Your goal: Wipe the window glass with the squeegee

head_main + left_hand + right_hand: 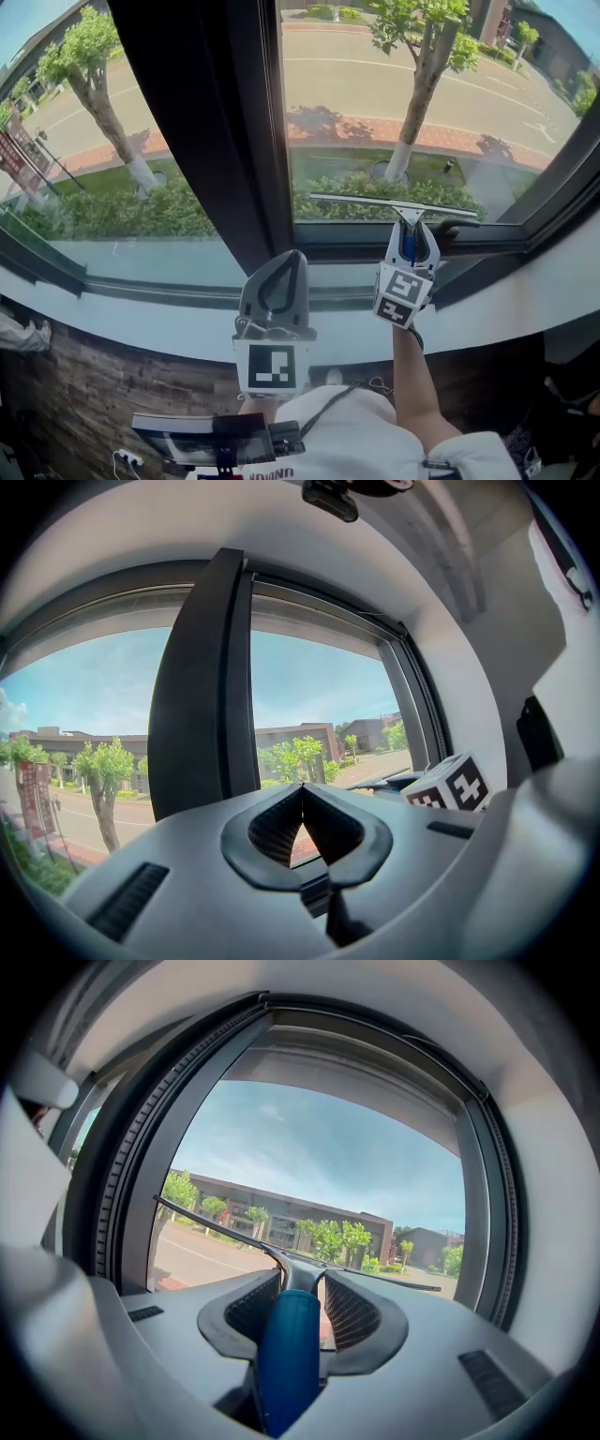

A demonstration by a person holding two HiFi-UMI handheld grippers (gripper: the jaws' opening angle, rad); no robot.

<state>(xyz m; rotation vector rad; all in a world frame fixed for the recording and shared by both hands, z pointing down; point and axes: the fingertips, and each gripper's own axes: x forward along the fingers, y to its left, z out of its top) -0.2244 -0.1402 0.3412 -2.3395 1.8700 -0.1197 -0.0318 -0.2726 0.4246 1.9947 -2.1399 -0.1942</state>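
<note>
My right gripper [410, 223] is shut on the blue handle [289, 1354] of a squeegee [394, 203]. Its long thin blade [225, 1233] lies flat against the right window pane [422, 84], near the pane's bottom edge. The blade runs roughly level across the lower glass in the right gripper view. My left gripper [281, 267] hangs in front of the dark window post [202, 122], its jaws closed together with nothing between them. In the left gripper view the closed jaws [302, 794] point at the post [202, 686], and the right gripper's marker cube [455, 785] shows at the right.
A white sill [141, 319] runs below both panes, with the dark frame [497, 234] above it. Dark side frames [487, 1185] border the right pane. A person's arm [417, 394] and white shirt show at the bottom. Trees and a road lie outside.
</note>
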